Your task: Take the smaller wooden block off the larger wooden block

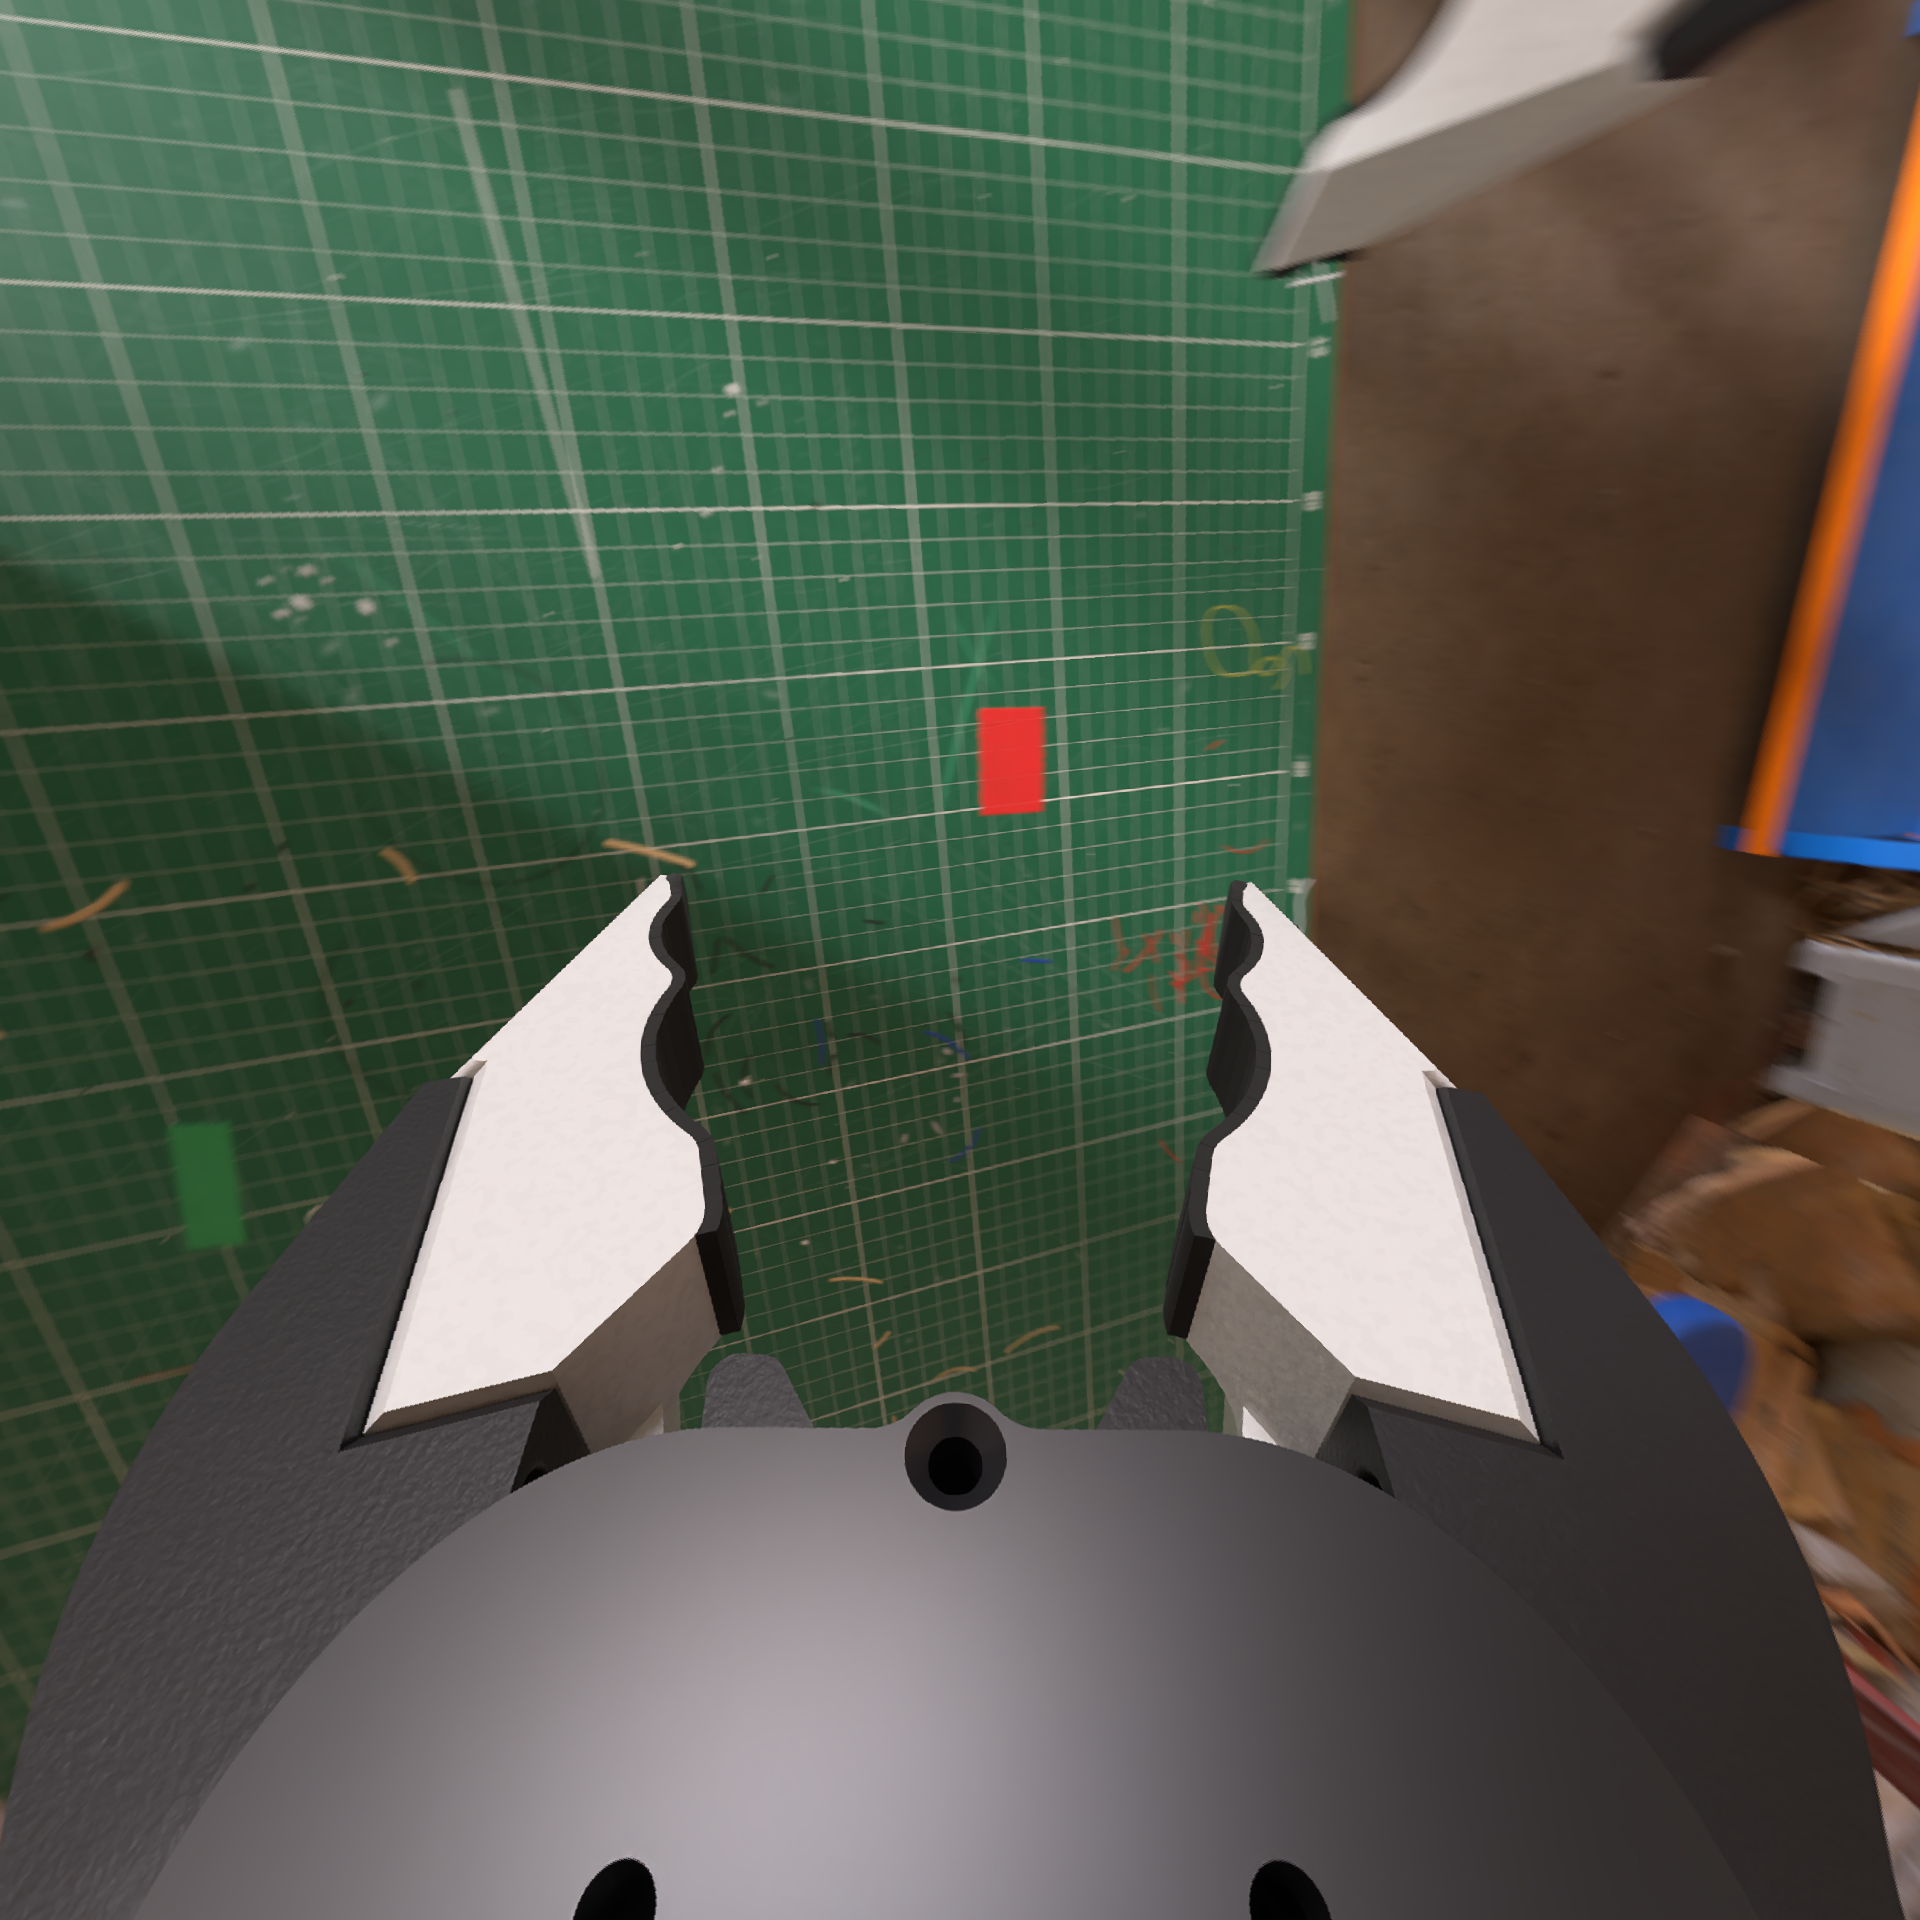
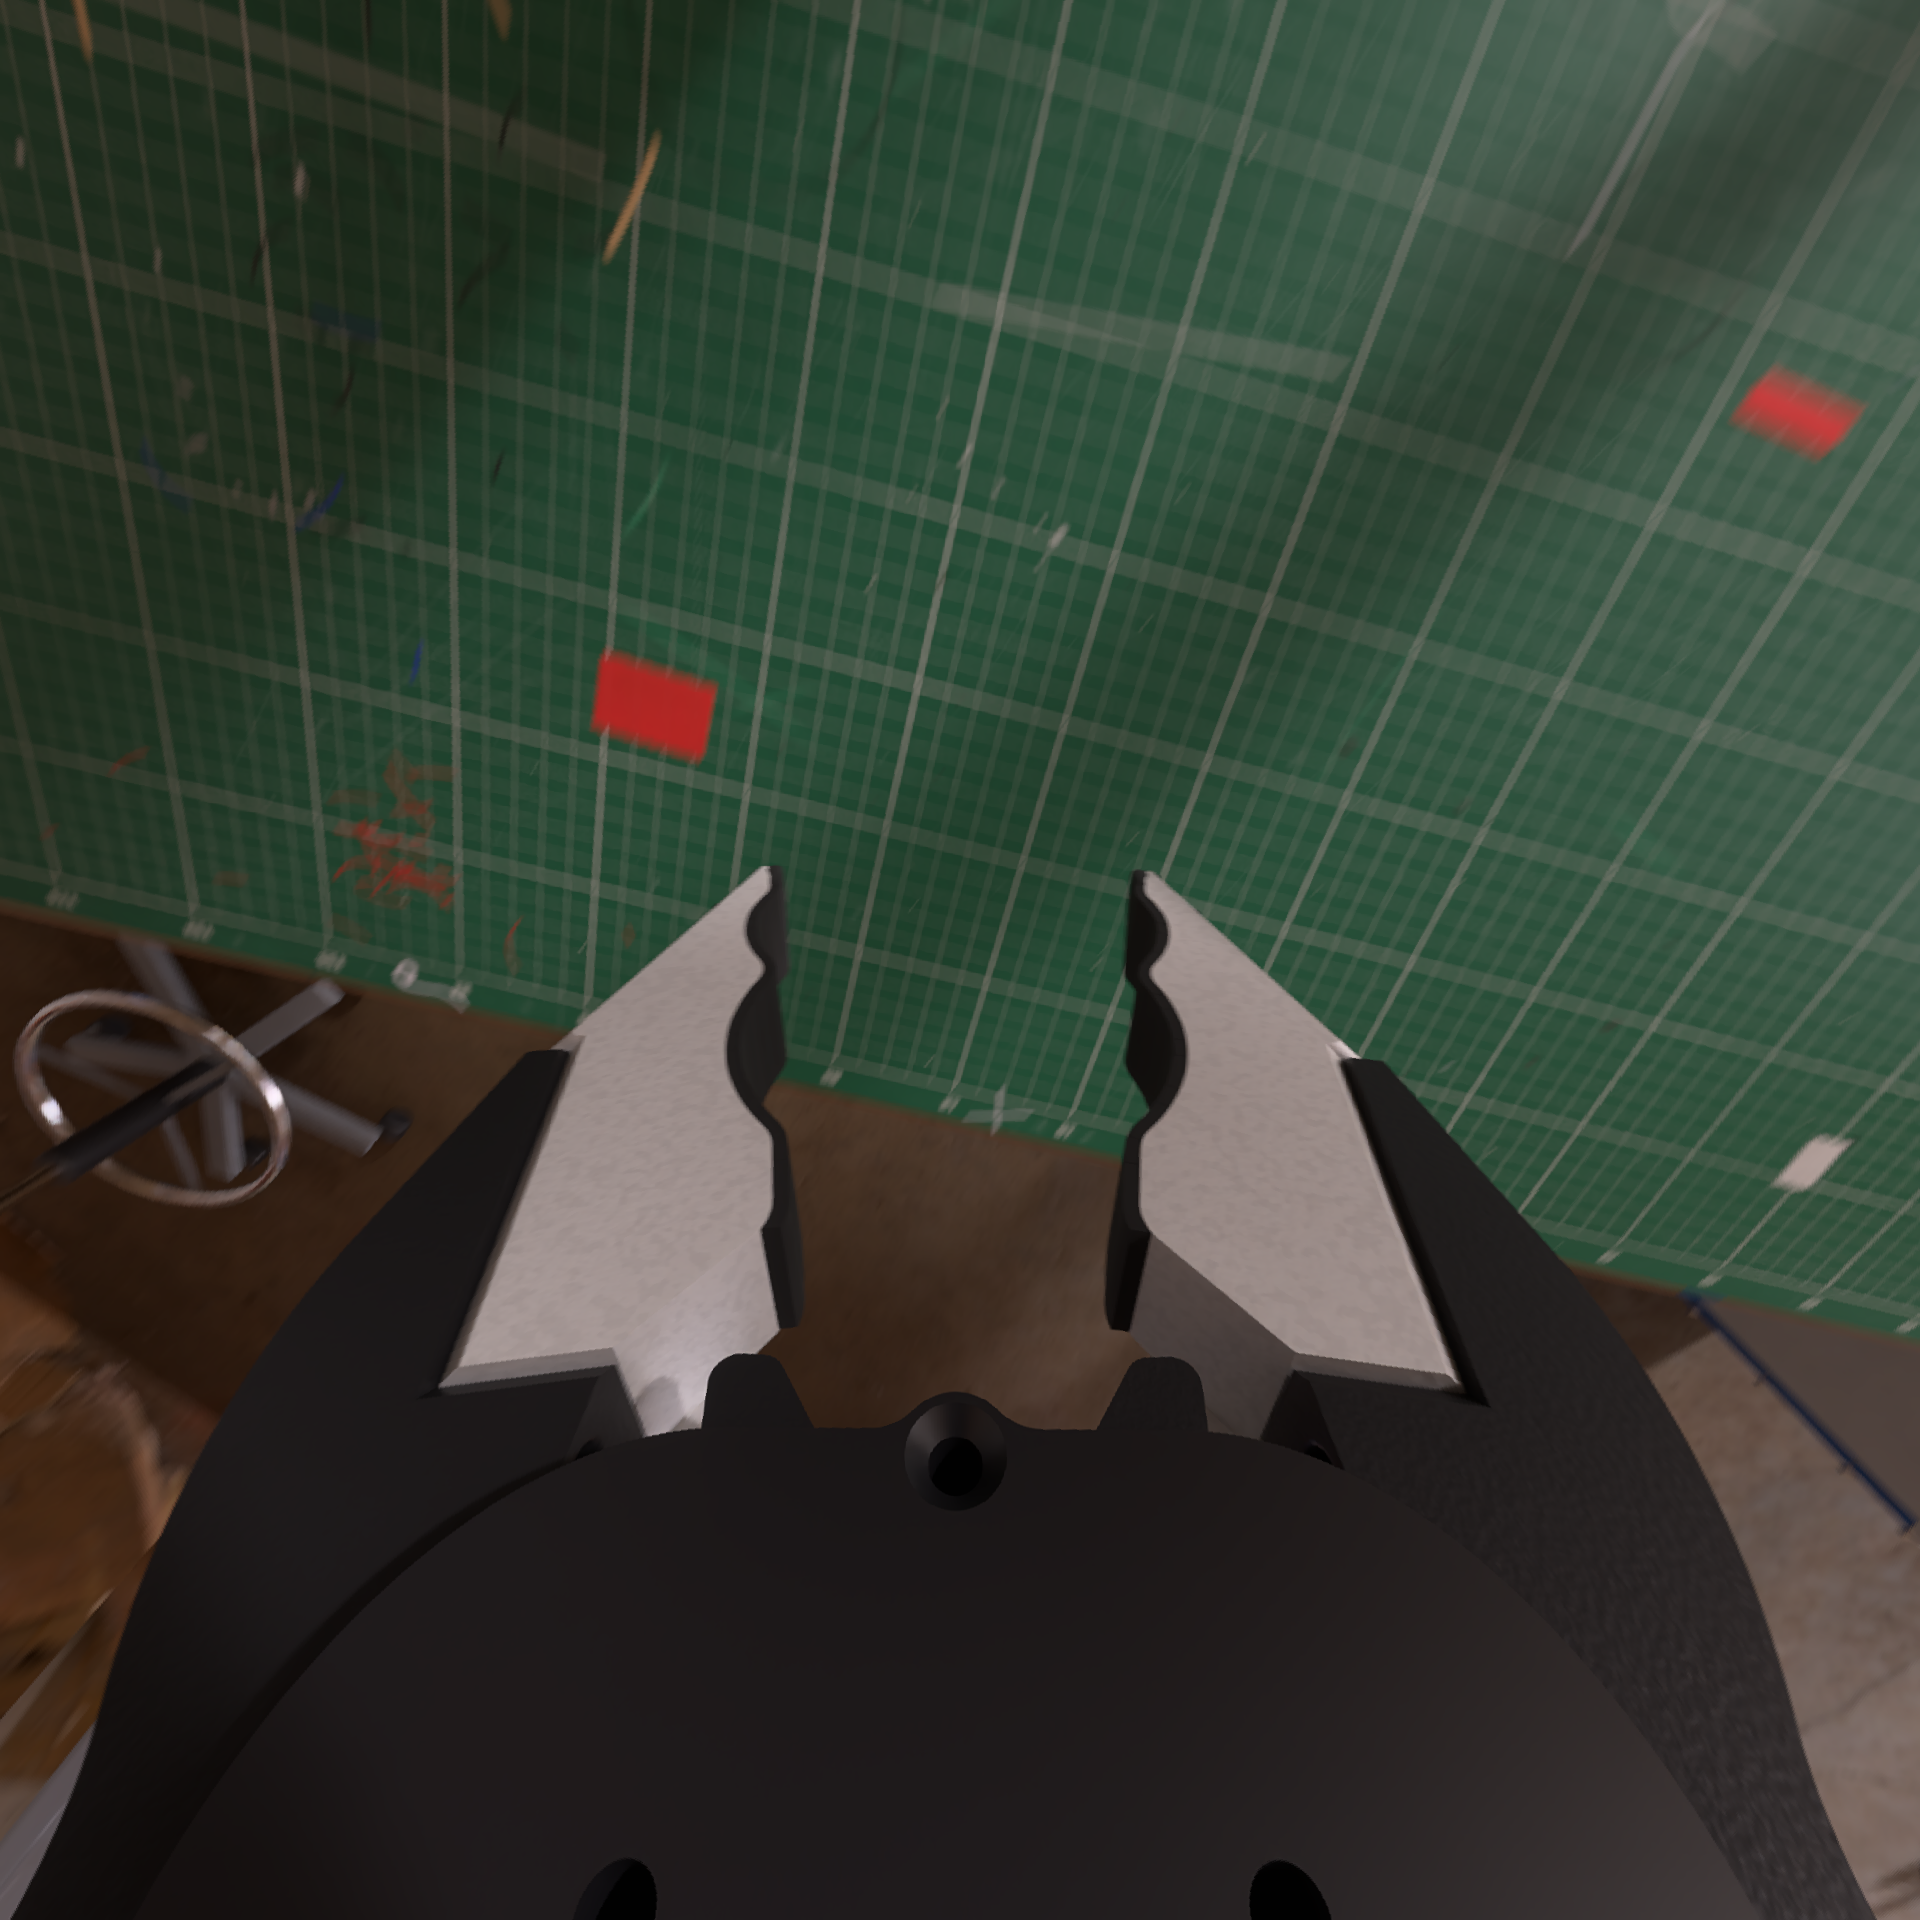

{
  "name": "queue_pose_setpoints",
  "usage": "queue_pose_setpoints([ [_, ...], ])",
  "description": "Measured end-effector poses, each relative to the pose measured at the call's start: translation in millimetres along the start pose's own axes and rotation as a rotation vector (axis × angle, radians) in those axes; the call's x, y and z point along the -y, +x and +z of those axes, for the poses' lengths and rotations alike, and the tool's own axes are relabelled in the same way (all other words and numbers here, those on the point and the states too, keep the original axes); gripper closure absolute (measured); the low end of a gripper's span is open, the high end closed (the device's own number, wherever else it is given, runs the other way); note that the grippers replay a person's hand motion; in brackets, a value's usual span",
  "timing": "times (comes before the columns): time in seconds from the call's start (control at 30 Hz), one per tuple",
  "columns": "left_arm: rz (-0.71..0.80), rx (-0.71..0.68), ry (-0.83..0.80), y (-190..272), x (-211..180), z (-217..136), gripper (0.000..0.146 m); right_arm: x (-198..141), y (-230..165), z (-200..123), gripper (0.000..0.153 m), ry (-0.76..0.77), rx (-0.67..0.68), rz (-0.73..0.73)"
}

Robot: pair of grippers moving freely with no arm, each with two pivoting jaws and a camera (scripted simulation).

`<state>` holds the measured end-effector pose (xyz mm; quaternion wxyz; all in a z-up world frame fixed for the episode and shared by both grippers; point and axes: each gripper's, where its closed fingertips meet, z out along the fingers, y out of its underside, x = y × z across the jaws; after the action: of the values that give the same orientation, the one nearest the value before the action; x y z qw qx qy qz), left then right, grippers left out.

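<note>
- Left wrist view: the left gripper (image 1: 956, 894) hangs over the green cutting mat (image 1: 520, 416) with its jaws spread wide and nothing between them. A red patch (image 1: 1011, 761) lies just ahead of the fingertips and a green patch (image 1: 208, 1182) sits off to the left. Neither wooden block shows here, so closing now would catch nothing.
- The other gripper's pale finger (image 1: 1455, 135) pokes in at the upper right; a reach that way risks a knock between the two.
- Right wrist view: the right gripper (image 2: 956, 883) has its jaws moderately open and empty, straddling the mat edge (image 2: 727, 1049) over the brown table (image 2: 935, 1247). Two red patches (image 2: 655, 704) (image 2: 1797, 414) lie on the mat, the far one blurred. No blocks appear here either.
- A metal ring (image 2: 151, 1112), probably part of a stool below, sits at the left; a drift off the table could miss the work area altogether.
</note>
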<state>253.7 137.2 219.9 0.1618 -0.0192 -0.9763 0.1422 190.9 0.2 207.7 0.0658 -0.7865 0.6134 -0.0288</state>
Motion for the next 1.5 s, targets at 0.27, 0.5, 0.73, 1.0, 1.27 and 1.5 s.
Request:
queue_pose_setpoints([
  [0.27, -0.215, 0.382, 0.331, -39.7, -61.2, -62.2, 0.059, 104.6, -114.4, 0.7, 0.095, 0.226, 0.061, -0.048],
  [0.5, -0.377, 0.377, 0.37, -51.6, -203.9, -112.9, 0.072, 253.8, -226.0, 18.5, 0.103, 0.341, 0.241, -0.348],
  [0.73, -0.575, 0.39, 0.334, -48.2, -301.8, -86.4, 0.067, 278.5, -264.0, 96.0, 0.096, 0.077, 0.165, -0.812],
  [1.0, -0.586, 0.375, 0.349, -57.0, -313.0, -75.7, 0.069, 280.4, -271.0, 121.2, 0.116, -0.016, 0.18, -1.193],
  [1.27, -0.494, 0.384, 0.402, -84.5, -272.3, -87.3, 0.064, 290.4, -226.5, 36.1, 0.125, 0.352, 0.094, -0.737],
  [1.5, -0.541, 0.263, 0.332, -107.6, -249.8, -84.2, 0.042, 151.8, -9.8, -26.1, 0.125, 0.425, -0.181, -0.104],
])
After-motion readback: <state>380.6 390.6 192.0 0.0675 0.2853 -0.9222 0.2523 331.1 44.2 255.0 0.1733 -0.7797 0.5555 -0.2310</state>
